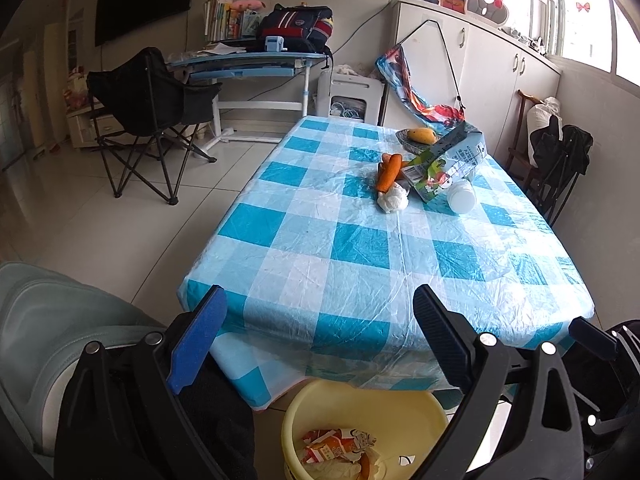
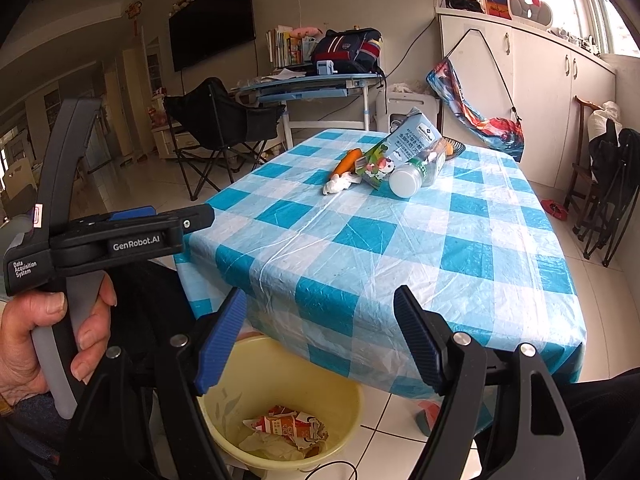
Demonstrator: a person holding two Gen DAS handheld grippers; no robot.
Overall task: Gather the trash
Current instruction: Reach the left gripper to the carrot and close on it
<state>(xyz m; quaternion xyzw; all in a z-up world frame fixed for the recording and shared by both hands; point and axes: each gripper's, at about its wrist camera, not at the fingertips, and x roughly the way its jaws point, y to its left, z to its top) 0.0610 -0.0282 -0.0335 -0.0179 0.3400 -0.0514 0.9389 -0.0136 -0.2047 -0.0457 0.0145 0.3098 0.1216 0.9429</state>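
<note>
Right wrist view — right claw (image 2: 320,336) spread, empty, yellow bucket (image 2: 348,420) of trash just below, crumpled tissue (image 2: 338,185) well beyond on table (image 2: 400,264).

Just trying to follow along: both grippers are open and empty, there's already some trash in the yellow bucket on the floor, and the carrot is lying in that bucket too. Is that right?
Not quite. The carrot is on the checked table, beside the crumpled tissue and milk carton, as the left wrist view shows. The rest holds: the left gripper and right gripper are open and empty, and the yellow bucket already holds trash.
</note>
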